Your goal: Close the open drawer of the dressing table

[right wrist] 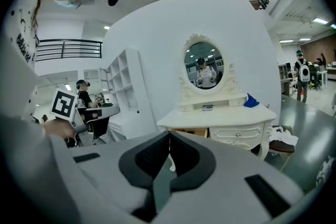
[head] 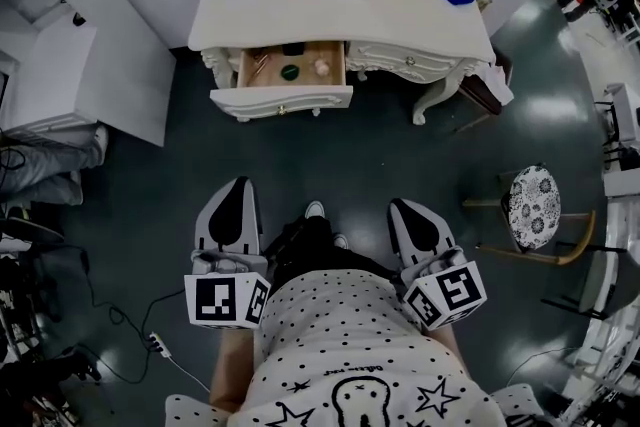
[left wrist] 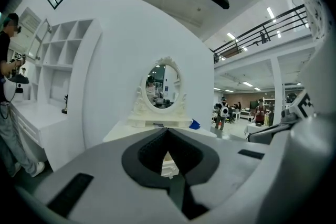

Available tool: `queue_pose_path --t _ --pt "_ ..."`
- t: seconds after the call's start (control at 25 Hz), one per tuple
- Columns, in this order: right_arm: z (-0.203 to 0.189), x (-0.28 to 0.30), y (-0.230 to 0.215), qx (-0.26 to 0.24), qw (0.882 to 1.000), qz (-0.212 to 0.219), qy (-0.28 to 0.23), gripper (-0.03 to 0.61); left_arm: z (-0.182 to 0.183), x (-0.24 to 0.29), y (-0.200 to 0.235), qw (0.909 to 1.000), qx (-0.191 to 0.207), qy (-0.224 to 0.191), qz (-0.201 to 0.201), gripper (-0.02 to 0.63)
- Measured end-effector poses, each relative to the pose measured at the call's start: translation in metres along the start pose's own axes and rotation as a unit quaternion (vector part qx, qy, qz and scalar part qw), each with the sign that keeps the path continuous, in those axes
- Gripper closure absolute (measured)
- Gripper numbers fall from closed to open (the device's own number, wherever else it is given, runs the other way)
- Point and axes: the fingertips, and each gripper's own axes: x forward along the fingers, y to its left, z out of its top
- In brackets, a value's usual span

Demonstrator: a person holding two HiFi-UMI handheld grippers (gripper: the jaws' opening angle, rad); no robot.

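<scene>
Dark floor (head: pixel 340 155) lies open from me toward 12 o'clock, ending at the open drawer (head: pixel 285 100) jutting from the dressing table (head: pixel 420 25). A stool (head: pixel 535 205) stands at 2 o'clock, a white cabinet (head: pixel 90 85) at 10.

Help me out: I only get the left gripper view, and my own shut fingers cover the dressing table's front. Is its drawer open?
Observer: Yes. The head view shows the drawer of the dressing table pulled out, with small things lying inside.
Operator: Is either gripper at it?
Observer: No. The left gripper and the right gripper are both short of it, with floor between.
Operator: Could the right one push as it is?
Observer: Probably. The right gripper view shows its fingers shut, with nothing between them.
</scene>
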Motion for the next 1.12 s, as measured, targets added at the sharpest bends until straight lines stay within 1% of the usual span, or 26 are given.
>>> queue_pose_path --t 0.2,0.32,0.52,0.84,1.04,1.12 --pt "0.022 0.032 -0.006 0.005 1.0 -0.012 -0.009 0.569 0.016 0.036 0.019 0.9998 0.008 0.0 -0.017 0.601" --pt "0.025 0.047 -0.009 0.005 1.0 -0.02 -0.012 0.569 0.02 0.052 0.026 0.9996 0.011 -0.005 -0.027 0.601" --pt "0.028 0.063 -0.015 0.013 0.999 -0.031 -0.016 0.569 0.019 0.068 0.036 0.9992 0.014 0.002 -0.037 0.601" --pt "0.028 0.08 -0.028 0.02 0.999 -0.033 -0.004 0.569 0.012 0.087 0.044 0.9993 0.009 0.017 -0.031 0.601" --pt "0.031 0.095 -0.043 0.022 0.999 -0.023 0.004 0.569 0.01 0.102 0.046 0.9995 0.006 0.025 -0.017 0.601" --pt "0.035 0.103 -0.052 0.022 1.0 -0.015 0.006 0.569 0.01 0.11 0.047 0.9996 0.005 0.028 -0.006 0.601"
